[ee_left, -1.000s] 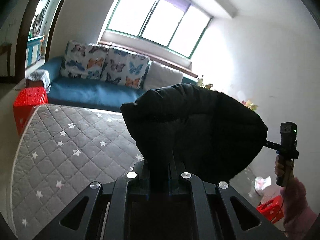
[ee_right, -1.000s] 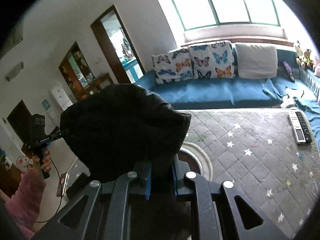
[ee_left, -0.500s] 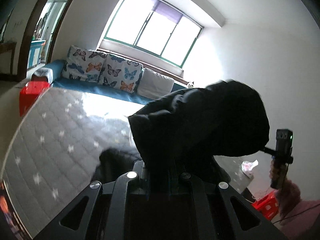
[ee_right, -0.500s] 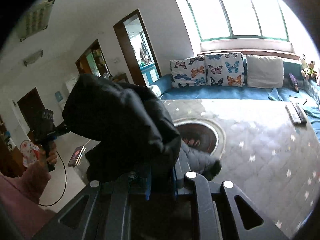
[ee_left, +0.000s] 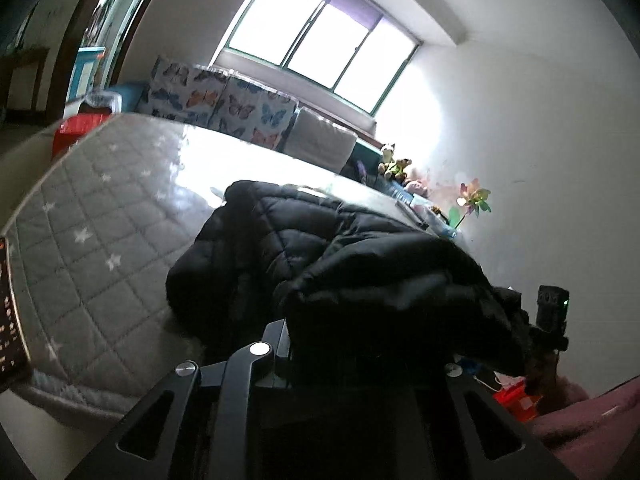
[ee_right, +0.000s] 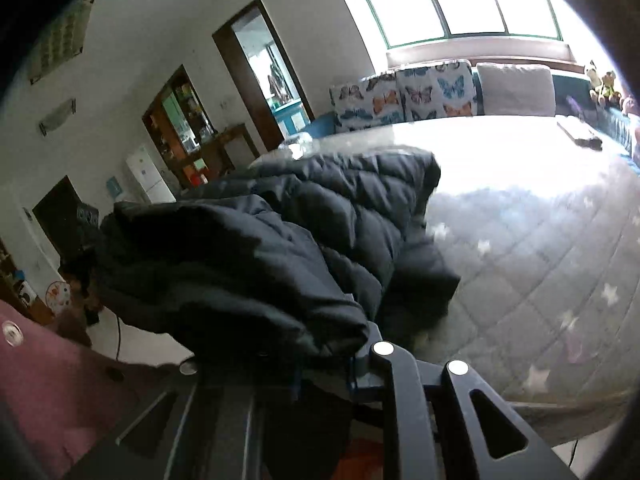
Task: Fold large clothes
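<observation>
A black quilted puffer jacket (ee_left: pixel 320 248) lies spread on the grey star-patterned mattress (ee_left: pixel 100 220), its near edge bunched over both grippers. My left gripper (ee_left: pixel 344 344) is shut on the jacket's near edge; the fingers are buried in fabric. My right gripper (ee_right: pixel 324 364) is shut on the jacket (ee_right: pixel 340 216) at its near edge too, fingers hidden under the folds. The right gripper's body (ee_left: pixel 552 320) shows at the right in the left wrist view. The mattress also shows in the right wrist view (ee_right: pixel 540 240).
A blue sofa with butterfly cushions (ee_right: pixel 420 92) and a grey pillow (ee_left: pixel 324 146) stands behind the mattress under the window. Remote controls (ee_right: pixel 580 134) lie at the mattress's far right. A red stool (ee_left: pixel 80 126) sits by the far left corner. My pink sleeve (ee_right: pixel 48 380) is at lower left.
Both grippers have dropped from holding the jacket up in the air to mattress level. The jacket has swung forward and now lies spread across the mattress.
</observation>
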A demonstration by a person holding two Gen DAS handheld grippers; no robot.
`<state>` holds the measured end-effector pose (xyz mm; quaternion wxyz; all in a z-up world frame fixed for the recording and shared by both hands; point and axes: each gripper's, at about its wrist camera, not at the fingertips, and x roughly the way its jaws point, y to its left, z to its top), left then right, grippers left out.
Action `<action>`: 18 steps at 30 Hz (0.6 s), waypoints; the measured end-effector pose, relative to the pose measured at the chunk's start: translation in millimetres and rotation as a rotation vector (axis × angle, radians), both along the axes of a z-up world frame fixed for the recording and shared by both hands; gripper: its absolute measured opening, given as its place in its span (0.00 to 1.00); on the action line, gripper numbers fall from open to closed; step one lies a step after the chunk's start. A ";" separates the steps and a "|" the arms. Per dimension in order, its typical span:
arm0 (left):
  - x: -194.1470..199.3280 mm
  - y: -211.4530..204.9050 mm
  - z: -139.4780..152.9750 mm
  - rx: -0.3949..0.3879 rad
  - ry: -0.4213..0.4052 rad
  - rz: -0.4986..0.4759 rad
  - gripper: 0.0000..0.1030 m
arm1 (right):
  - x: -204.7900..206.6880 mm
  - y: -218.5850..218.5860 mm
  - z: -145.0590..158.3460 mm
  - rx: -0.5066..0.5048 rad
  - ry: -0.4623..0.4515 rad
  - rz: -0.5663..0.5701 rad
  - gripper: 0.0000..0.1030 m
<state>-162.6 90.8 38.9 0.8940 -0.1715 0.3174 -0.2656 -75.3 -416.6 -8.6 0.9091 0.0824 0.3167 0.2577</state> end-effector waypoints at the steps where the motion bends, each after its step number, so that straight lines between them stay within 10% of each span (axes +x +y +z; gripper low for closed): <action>1: -1.0 0.8 0.0 0.016 0.007 -0.003 0.19 | 2.0 0.2 -0.5 -0.008 0.000 0.003 0.19; 7: -35.3 13.1 23.2 0.218 -0.044 0.076 0.20 | 1.0 3.1 1.8 -0.073 -0.021 0.032 0.19; 12: -55.6 39.1 59.2 0.176 -0.056 0.207 0.19 | -3.5 12.2 -10.0 -0.135 -0.015 0.054 0.19; 18: -9.1 -26.8 79.2 0.138 -0.003 0.067 0.20 | -10.8 12.9 -9.7 -0.169 -0.040 0.056 0.21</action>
